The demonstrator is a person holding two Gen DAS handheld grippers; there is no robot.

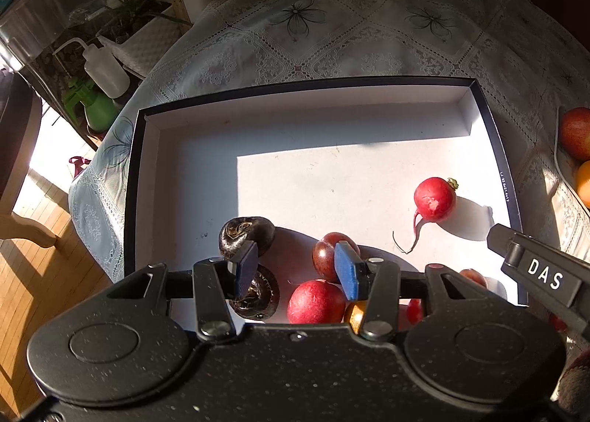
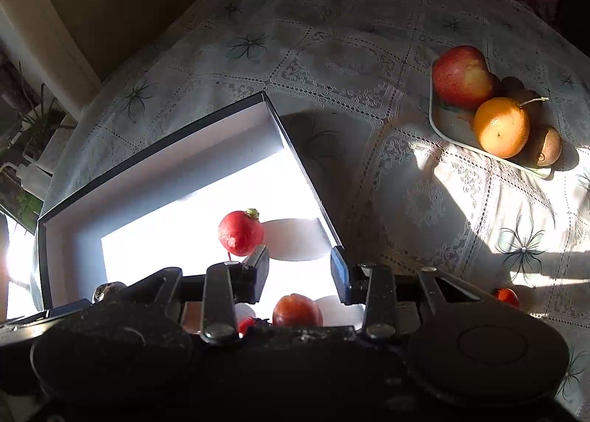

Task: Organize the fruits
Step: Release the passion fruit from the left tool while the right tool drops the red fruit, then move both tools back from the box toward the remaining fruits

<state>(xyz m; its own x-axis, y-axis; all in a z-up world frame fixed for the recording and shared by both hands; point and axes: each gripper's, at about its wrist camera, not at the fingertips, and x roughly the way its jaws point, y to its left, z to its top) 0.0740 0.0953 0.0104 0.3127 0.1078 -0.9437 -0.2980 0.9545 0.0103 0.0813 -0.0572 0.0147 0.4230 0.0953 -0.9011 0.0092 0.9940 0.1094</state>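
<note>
A white box with a black rim lies on the table; it also shows in the right wrist view. In it lie a red radish, two dark water chestnuts, a plum and a red fruit. My left gripper is open and empty above them. My right gripper is open and empty over the box's near right corner, above a reddish plum. A tray holds an apple, an orange and a kiwi.
A lace tablecloth covers the table. A small red fruit lies on the cloth right of the box. Off the table's left edge stand a squeeze bottle, a green sprayer and a potted plant.
</note>
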